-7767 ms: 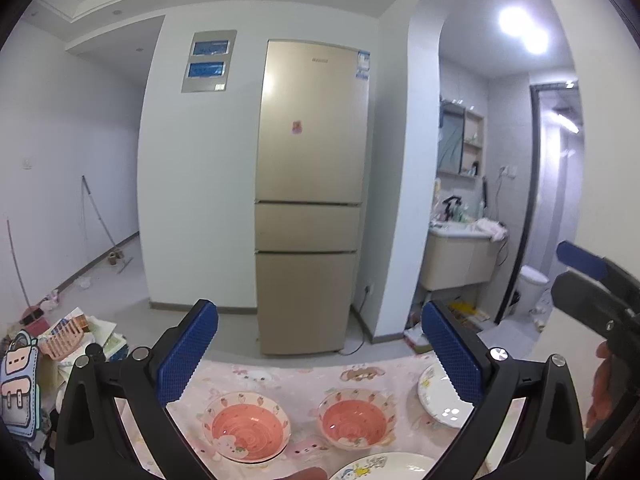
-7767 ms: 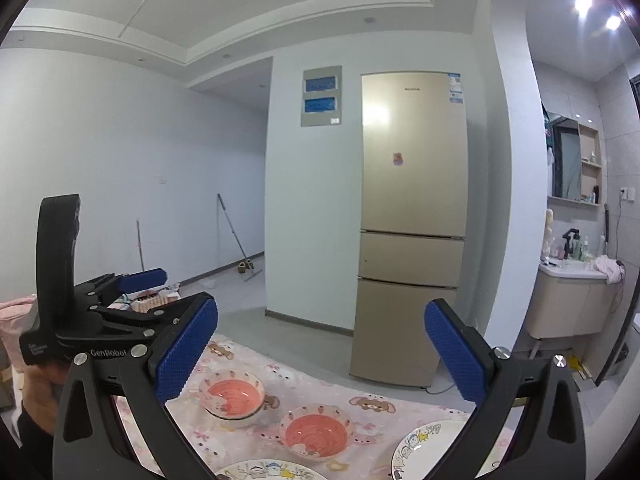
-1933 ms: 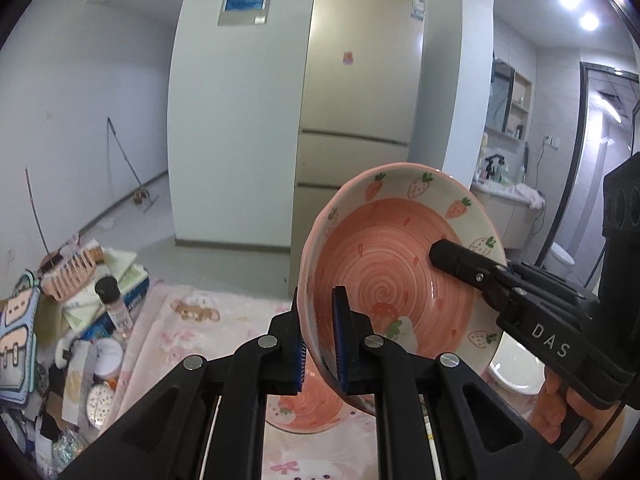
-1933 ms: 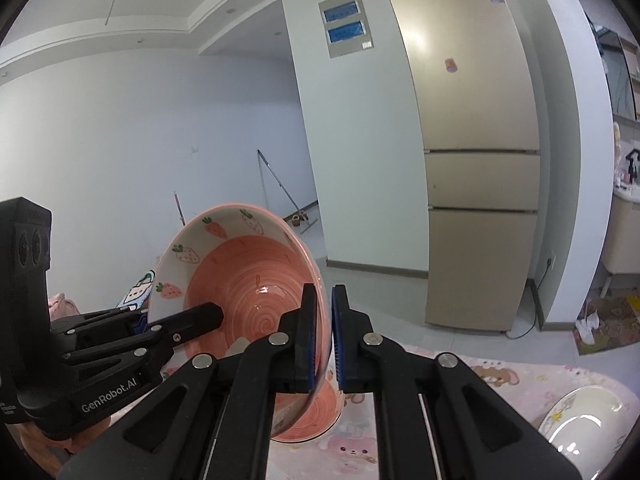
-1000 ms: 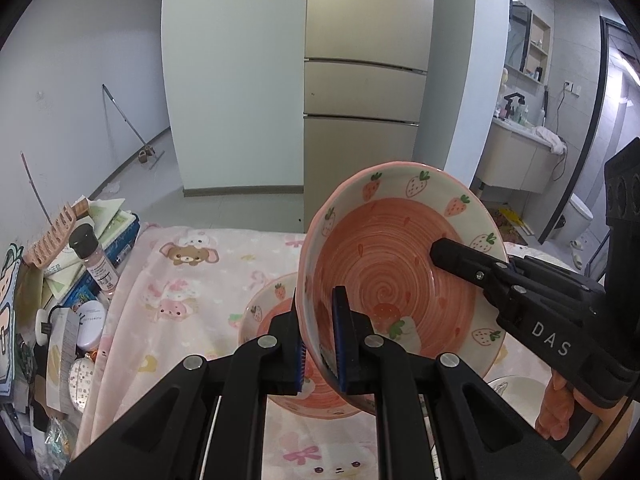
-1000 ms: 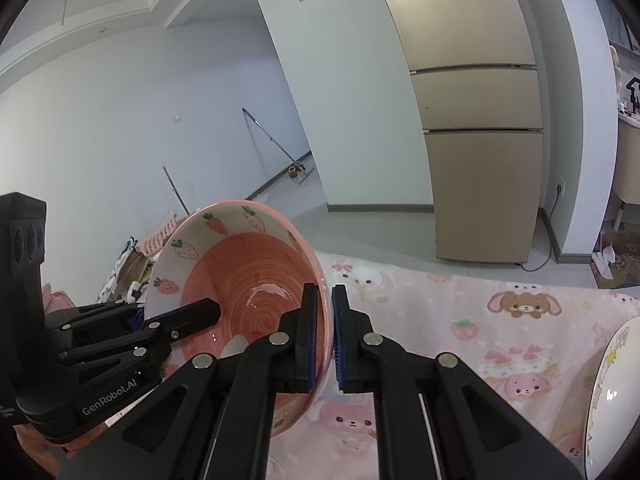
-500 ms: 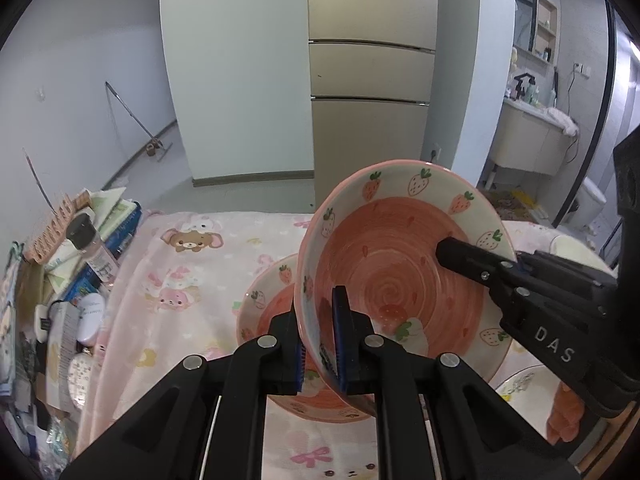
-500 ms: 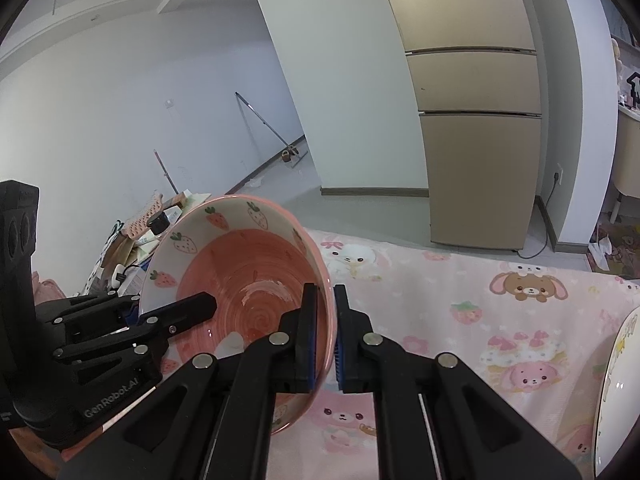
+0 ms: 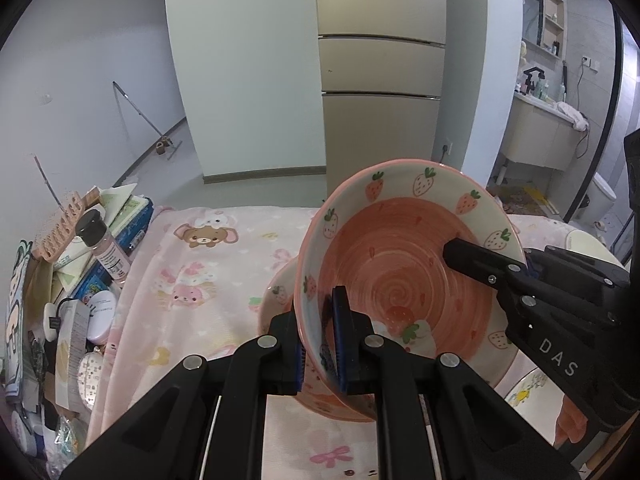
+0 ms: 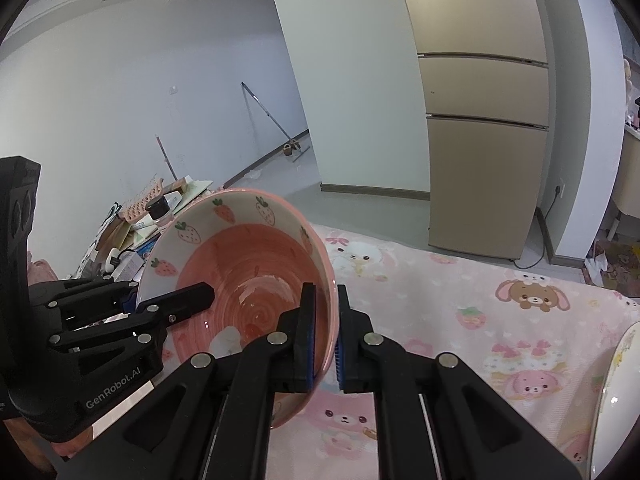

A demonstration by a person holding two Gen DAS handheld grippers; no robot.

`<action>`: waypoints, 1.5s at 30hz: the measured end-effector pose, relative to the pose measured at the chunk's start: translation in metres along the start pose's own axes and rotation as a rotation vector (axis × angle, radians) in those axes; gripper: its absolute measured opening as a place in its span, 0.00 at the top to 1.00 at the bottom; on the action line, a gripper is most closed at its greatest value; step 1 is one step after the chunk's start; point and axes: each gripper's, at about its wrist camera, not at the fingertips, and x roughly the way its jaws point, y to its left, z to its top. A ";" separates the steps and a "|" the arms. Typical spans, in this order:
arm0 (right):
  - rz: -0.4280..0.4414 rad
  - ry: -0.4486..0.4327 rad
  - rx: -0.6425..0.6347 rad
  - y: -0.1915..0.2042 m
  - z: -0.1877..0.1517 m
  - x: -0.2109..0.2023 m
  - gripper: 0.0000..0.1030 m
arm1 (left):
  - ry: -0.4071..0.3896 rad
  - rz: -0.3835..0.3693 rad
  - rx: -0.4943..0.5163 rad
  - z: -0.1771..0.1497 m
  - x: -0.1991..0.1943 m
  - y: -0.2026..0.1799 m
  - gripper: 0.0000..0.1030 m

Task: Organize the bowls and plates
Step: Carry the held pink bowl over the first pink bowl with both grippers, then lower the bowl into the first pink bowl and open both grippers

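Left wrist view: we hold the strawberry bowl [image 9: 404, 280] tilted just above the second bowl [image 9: 280, 300] on the pink cloth [image 9: 192, 280]. Our left gripper [image 9: 320, 344] and right gripper [image 10: 324, 336] both pinch opposite rims, so nesting means going straight down.

"DAS" stands in pale capital letters on the black body of the right gripper [image 9: 528, 276], as the left wrist view shows it reaching in from the right side. "GenRobot.AI" stands in pale letters on the black body of the left gripper [image 10: 134, 306], seen in the right wrist view at the lower left. The small bottle [image 9: 105, 249] with a black cap among the clutter beside the table carries a printed label, but its lines are too small to read. The blue packet [image 9: 93, 283] next to it bears coloured lettering that cannot be made out either.
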 end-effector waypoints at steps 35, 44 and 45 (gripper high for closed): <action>-0.175 0.024 -0.260 0.036 -0.014 0.031 0.82 | -0.015 0.148 0.112 -0.007 0.014 -0.008 0.86; -0.088 0.055 -0.210 0.030 -0.014 0.029 0.82 | 0.006 0.130 0.067 -0.009 0.024 0.012 0.86; -0.101 0.049 -0.231 0.033 -0.015 0.029 0.82 | 0.010 0.129 0.069 -0.010 0.025 0.012 0.86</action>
